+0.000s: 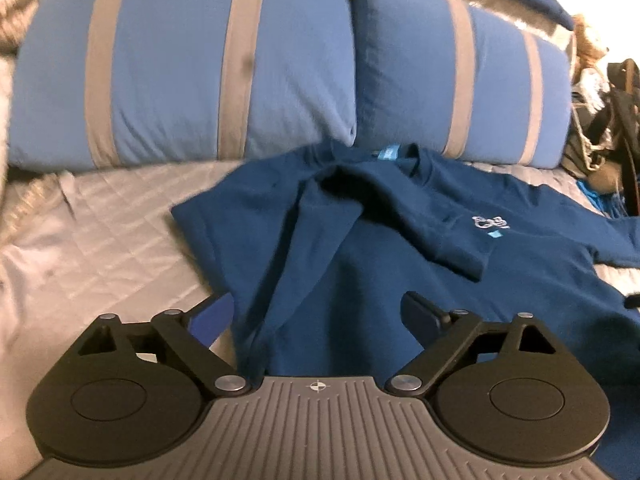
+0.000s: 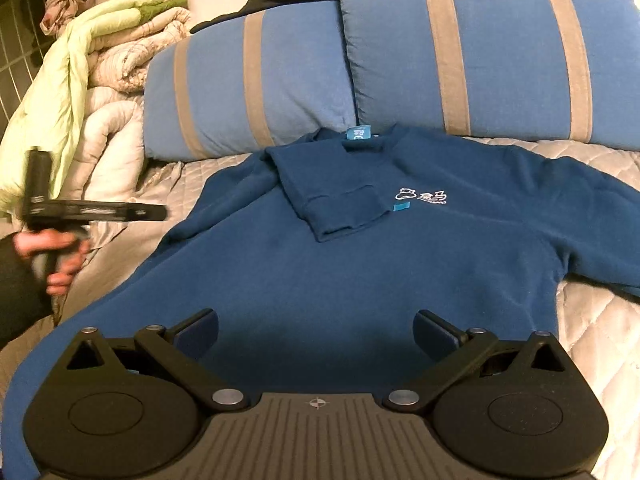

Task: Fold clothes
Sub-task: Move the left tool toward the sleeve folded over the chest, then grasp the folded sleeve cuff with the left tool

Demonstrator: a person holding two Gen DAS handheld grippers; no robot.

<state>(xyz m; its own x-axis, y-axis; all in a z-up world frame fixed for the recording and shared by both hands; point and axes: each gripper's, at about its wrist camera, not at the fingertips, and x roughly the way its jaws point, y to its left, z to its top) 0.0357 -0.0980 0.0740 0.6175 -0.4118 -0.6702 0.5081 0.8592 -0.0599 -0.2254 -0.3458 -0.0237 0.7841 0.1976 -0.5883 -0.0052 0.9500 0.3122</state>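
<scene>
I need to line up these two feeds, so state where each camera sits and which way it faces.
Left wrist: on the left gripper, open, low over the dark blue sweatshirt, facing the blue grey-striped pillows; only its own fingers show.
Right wrist: on the right gripper, open, over the sweatshirt's hem, facing the pillows; the person's left hand shows holding the other gripper.
Shared: sweatshirt, folded sleeve, white chest logo, pillows, grey quilted bedspread.

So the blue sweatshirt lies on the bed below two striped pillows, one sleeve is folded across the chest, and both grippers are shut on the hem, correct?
Not quite: neither gripper holds the hem. The left gripper and right gripper both hover open above the blue sweatshirt, as each wrist view shows. The rest stands: one sleeve is folded across the chest, below the two striped pillows.
</scene>
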